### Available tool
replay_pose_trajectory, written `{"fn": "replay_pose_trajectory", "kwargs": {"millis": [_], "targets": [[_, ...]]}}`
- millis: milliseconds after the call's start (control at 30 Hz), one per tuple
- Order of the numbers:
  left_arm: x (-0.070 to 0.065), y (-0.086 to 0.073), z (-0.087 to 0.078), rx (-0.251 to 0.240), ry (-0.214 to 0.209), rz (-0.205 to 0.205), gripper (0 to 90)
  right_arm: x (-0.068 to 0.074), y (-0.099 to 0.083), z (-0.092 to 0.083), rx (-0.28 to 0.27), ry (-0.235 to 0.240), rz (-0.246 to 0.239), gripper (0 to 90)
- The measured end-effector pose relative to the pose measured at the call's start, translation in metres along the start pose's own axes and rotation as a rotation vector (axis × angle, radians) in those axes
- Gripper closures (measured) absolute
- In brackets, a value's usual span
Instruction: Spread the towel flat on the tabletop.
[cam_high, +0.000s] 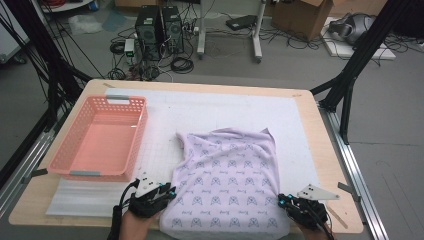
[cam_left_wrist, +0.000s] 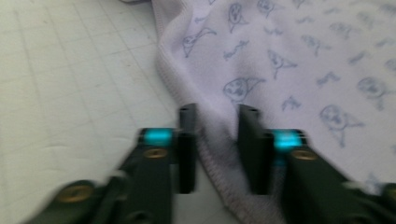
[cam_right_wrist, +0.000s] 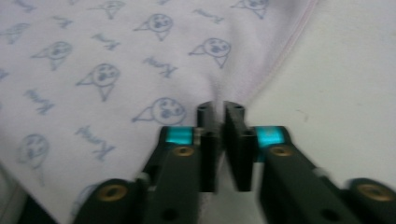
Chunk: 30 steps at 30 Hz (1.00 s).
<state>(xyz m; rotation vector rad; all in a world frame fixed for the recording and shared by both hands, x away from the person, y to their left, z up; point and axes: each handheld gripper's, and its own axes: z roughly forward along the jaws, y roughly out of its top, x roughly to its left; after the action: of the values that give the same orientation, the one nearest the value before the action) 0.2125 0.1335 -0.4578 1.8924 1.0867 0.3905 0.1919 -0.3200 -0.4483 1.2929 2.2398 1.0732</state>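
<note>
Garment: pale lilac printed cloth (cam_high: 227, 182) spread flat on the white mat (cam_high: 165, 125), near edge hanging just over the table (cam_high: 320, 125) front at 6 o'clock.
Look: little blue cartoon faces and script all over, stitched hem along the sides, far corners slightly curled.
Handling: soft, light, floppy, so it'll sag and fold wherever it's lifted; a pinch at the hem should hold best.
Left gripper (cam_left_wrist: 214, 116): at the cloth's 8 o'clock edge, jaws narrowed with the hem running between them; whether they actually pinch it, I can't tell.
Right gripper (cam_right_wrist: 219, 109): at the 4 o'clock edge, jaws nearly together, cloth bunched at the tips.
Basket (cam_high: 135, 142): pink, empty, at 10 o'clock of the cloth.
</note>
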Motion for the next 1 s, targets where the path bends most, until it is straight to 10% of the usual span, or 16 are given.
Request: {"fn": "replay_pose_trajectory", "kwargs": {"millis": [400,600,1000], "targets": [[-0.011,-0.027,-0.043,-0.012,-0.054,-0.011,86.0,0.006,-0.027,-0.037,-0.008,0.057,-0.002,87.9],[-0.008,-0.024,-0.040,-0.074,-0.052,-0.037,60.5,0.011,-0.027,-0.041,-0.031,0.048,-0.002,74.7],[0.003,-0.021,-0.041,-0.139,-0.055,-0.044,50.2,0.012,-0.020,-0.039,-0.086,0.006,-0.010,59.9]]}}
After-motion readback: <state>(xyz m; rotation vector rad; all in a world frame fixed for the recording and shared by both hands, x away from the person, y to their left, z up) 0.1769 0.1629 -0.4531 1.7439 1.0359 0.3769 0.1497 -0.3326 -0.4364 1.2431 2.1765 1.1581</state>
